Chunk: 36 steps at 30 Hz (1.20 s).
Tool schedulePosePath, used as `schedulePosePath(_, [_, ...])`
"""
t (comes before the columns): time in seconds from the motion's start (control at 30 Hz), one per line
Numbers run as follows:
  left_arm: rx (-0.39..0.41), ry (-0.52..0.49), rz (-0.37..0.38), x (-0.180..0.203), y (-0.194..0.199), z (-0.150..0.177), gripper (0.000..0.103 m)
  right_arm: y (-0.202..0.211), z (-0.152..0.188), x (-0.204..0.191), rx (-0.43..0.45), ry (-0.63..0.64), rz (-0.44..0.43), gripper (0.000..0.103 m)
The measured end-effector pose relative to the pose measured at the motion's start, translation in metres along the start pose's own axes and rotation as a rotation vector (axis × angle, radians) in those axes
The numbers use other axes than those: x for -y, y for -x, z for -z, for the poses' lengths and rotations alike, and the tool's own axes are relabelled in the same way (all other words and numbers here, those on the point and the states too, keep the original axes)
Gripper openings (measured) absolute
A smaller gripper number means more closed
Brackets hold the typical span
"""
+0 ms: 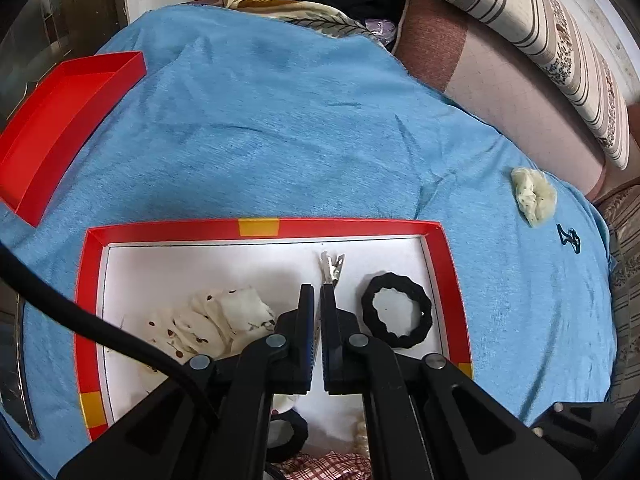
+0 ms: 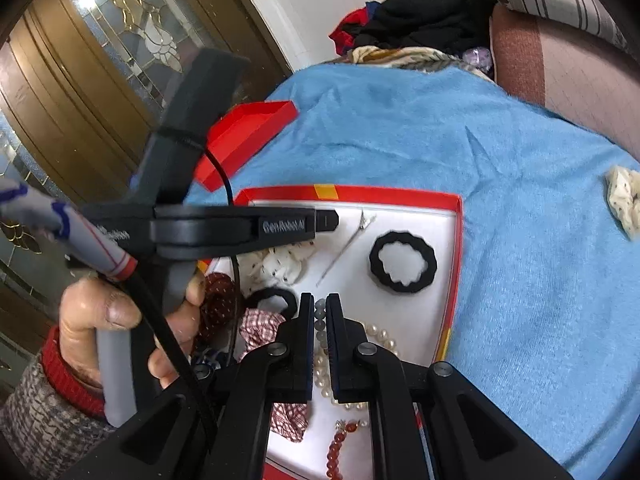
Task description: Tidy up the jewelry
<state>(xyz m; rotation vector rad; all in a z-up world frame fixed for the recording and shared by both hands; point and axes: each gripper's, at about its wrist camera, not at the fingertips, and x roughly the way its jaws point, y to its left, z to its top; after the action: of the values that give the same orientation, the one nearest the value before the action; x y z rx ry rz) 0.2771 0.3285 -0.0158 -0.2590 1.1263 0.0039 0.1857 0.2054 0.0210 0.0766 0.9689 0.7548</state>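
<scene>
**Clip over the tray, both grippers closed**

The left gripper point(image 1: 317, 292) hangs over the red-rimmed tray point(image 1: 260, 227), its fingers point(image 1: 307, 308) pressed together and pinching a thin silver hair clip point(image 1: 331, 267) by its tail. The clip's toothed jaw pokes out past the fingertips toward twelve o'clock. It is slim, shiny metal, rigid and light, so it looks likely to swivel in a loose hold. Whether its tip touches the white tray floor I cannot tell.

The job here, as I judge it, is laying the clip down in a free spot. Best to lower it flat onto the bare white patch at twelve o'clock of the fingertips, keep it off the black hair tie point(image 1: 397, 311) at three o'clock and the spotted cream scrunchie point(image 1: 208, 322) at nine o'clock, and only then let go.

From the right wrist, the right gripper point(image 2: 319, 308) hovers nearer the tray's front, fingers drawn close with only a narrow slit between them and nothing held. Grey beads point(image 2: 320, 318) and a pearl strand point(image 2: 380, 338) lie under it, an amber bead string point(image 2: 336, 452) at six o'clock. It should stay clear of the left tool, which crosses its view at ten o'clock, gripped by a hand point(image 2: 120, 320).

Still out on the blue blanket point(image 1: 280, 120): a cream scrunchie point(image 1: 534, 196) and a small dark clip point(image 1: 569, 239) at two o'clock, well apart from the tray. The red lid point(image 1: 60, 120) sits at ten o'clock
</scene>
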Motion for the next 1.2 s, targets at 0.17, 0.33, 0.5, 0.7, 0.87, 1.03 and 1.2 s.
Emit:
schedulePosePath(0.17, [0.027, 0.012, 0.030, -0.005, 0.020, -0.001, 0.005, 0.003, -0.014, -0.003, 0.023, 0.006, -0.021, 0.007])
schedulePosePath(0.33, [0.107, 0.014, 0.073, -0.010, 0.066, 0.006, 0.026, -0.010, -0.027, -0.008, 0.008, 0.015, -0.026, 0.007])
schedulePosePath(0.5, [0.164, 0.026, 0.023, -0.022, 0.100, 0.022, 0.036, -0.026, -0.026, -0.012, -0.024, 0.003, -0.042, 0.007])
schedulePosePath(0.7, [0.241, 0.009, -0.144, -0.027, 0.119, 0.049, 0.052, -0.036, -0.016, 0.012, -0.063, -0.014, 0.075, 0.009])
schedulePosePath(0.87, [0.285, 0.051, -0.187, -0.029, 0.129, 0.074, 0.061, -0.014, -0.012, 0.027, -0.037, -0.041, 0.111, 0.021])
schedulePosePath(1.03, [0.317, 0.090, -0.256, -0.031, 0.141, 0.102, 0.071, 0.006, 0.008, 0.028, -0.035, 0.011, 0.227, 0.026])
schedulePosePath(1.2, [0.316, 0.141, -0.279, -0.036, 0.152, 0.128, 0.072, 0.008, 0.037, 0.037, -0.072, -0.008, 0.292, 0.026])
